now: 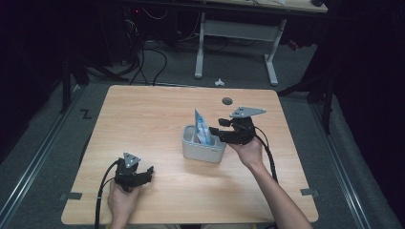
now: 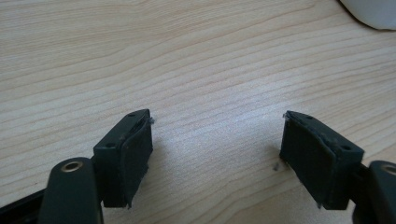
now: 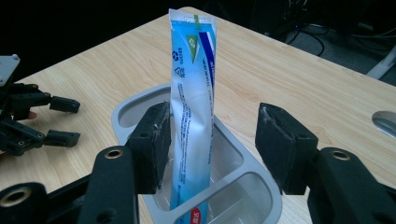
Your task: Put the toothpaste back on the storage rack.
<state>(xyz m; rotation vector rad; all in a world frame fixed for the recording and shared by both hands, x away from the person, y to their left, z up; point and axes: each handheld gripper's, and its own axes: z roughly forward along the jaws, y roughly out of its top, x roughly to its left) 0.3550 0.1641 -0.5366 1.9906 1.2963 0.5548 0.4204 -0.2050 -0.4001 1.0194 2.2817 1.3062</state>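
A grey-white compartmented bin (image 1: 203,151) stands at the middle of the wooden table (image 1: 143,114). A blue and white tube (image 1: 200,125) stands upright in it. My right gripper (image 1: 216,131) is at the bin's right side, open. In the right gripper view the tube (image 3: 194,93) rises from the bin (image 3: 135,100) between the spread jaws of that gripper (image 3: 212,121), close against the left pad (image 3: 156,140). My left gripper (image 1: 147,173) rests near the table's front left, open over bare wood (image 2: 217,126), with nothing between its jaws. It also shows farther off in the right gripper view (image 3: 70,121).
A round grey grommet (image 1: 227,100) sits in the table's far side, beyond the bin. A corner of the bin (image 2: 373,11) shows at the top right of the left gripper view. Behind the table stand a white desk frame (image 1: 236,33) and floor cables (image 1: 153,57).
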